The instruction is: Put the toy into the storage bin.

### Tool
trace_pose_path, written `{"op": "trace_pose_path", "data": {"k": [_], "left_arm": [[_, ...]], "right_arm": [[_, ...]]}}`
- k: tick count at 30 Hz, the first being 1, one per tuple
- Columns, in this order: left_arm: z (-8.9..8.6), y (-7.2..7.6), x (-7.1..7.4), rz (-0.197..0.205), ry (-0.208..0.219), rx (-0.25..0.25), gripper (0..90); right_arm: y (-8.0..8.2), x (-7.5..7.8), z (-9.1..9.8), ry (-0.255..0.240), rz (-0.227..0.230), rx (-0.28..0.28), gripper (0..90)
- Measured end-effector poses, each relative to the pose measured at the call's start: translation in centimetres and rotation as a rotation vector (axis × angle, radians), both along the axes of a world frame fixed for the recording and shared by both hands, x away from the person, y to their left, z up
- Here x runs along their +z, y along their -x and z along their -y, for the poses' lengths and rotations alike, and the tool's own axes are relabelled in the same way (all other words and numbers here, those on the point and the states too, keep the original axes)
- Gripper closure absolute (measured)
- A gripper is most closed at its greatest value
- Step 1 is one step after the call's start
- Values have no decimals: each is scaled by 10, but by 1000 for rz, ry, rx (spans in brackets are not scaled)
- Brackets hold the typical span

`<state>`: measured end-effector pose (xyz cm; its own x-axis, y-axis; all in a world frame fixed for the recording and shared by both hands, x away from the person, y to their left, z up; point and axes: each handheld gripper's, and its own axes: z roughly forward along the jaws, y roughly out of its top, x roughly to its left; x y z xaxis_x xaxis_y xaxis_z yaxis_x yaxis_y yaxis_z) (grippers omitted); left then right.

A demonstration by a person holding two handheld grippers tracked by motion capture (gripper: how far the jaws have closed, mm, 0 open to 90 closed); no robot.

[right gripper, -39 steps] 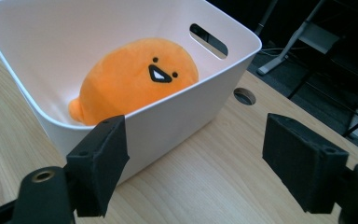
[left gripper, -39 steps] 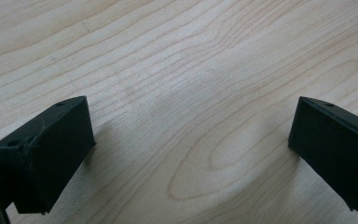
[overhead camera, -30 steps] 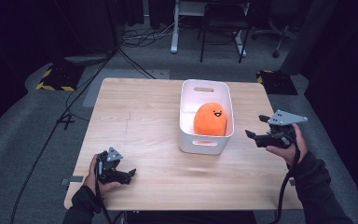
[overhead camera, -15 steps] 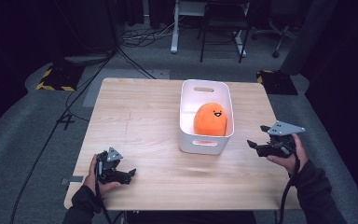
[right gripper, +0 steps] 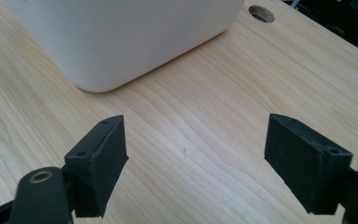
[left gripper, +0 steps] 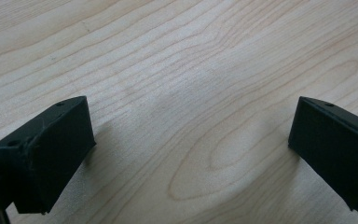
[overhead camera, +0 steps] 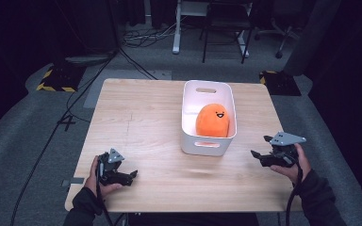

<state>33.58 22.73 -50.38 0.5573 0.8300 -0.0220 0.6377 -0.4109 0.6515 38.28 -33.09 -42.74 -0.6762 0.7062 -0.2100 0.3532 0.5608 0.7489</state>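
A white bin (overhead camera: pixel 209 143) stands on the wooden table (overhead camera: pixel 146 113), right of the table's middle and nearer its far edge than its near one, with its long side running from near to far. Inside it lies an orange plush toy (overhead camera: pixel 213 120) with a small smiling face, resting in the near half of the bin against the right wall. The left gripper (overhead camera: pixel 133 175) sits low at the near left corner of the table, held in the person's left hand (overhead camera: pixel 98 176), well apart from the bin; its jaws stand wide with nothing between them, and in the left gripper view bare wood grain (left gripper: pixel 191 93) fills the gap between the two black pads. The right gripper (overhead camera: pixel 255 154) is at the near right side of the table, in the person's right hand (overhead camera: pixel 296 165), with a grey three-cornered plate on top, and it points left toward the near right corner of the bin without touching it. Its jaws are also spread wide and grasp nothing. In the right gripper view the bin's rounded corner (right gripper: pixel 121 42) rises beyond the pads, with a strip of bare table between the pads and the bin, and a round hole (right gripper: pixel 261 13) in the tabletop shows at the far right.
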Motion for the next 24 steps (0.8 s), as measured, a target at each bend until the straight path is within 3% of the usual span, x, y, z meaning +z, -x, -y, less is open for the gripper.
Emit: {"op": "trace_pose_path", "data": {"k": [24], "left_arm": [[0, 0, 0, 0, 0, 0, 3]], "right_arm": [[20, -41, 16, 26, -88, 7, 195]]}}
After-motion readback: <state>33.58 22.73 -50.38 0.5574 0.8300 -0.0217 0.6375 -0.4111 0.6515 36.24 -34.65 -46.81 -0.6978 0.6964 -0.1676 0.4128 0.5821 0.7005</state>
